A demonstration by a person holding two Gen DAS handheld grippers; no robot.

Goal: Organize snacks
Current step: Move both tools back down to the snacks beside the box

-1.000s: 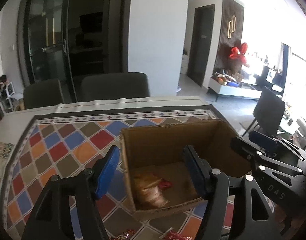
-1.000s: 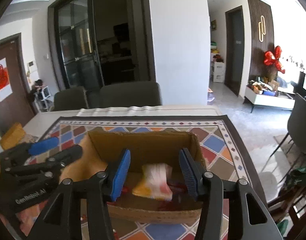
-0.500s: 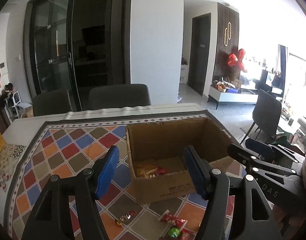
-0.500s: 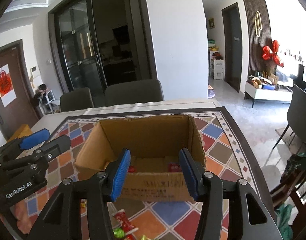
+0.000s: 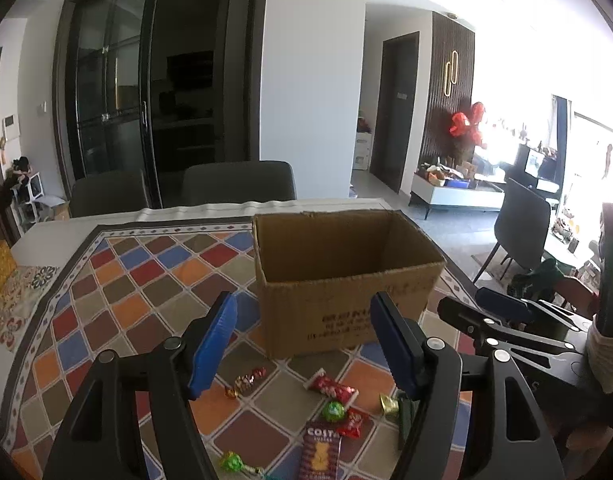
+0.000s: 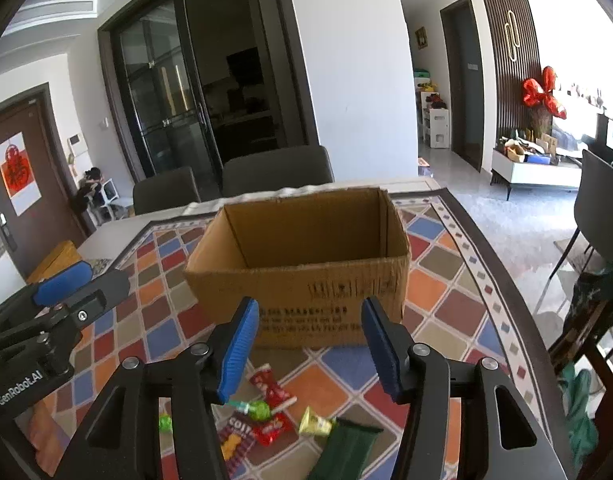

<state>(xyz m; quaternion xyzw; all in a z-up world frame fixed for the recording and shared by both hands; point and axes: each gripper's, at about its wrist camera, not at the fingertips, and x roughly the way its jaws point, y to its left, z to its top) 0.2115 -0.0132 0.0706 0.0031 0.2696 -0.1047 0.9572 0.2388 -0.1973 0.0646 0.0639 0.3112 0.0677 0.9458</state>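
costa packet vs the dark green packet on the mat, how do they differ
The costa packet is maroon with an orange bear figure and printed lettering; the dark green packet shows no print. The costa packet lies left of the red wrappers, the dark green packet right. Both lie flat on the patterned mat, outside the cardboard box.

— How does the left gripper [image 5: 306, 344] stand?
— Its two blue-padded fingers [image 5: 212, 344] are spread wide, with nothing between them.
— And the right gripper [image 6: 310, 346]?
— The same: jaws parted, blue pads [image 6: 380, 346] facing each other across a bare gap.
— Where are they relative to each other?
— Side by side, well apart, both pointing forward; each shows at the edge of the other's view.
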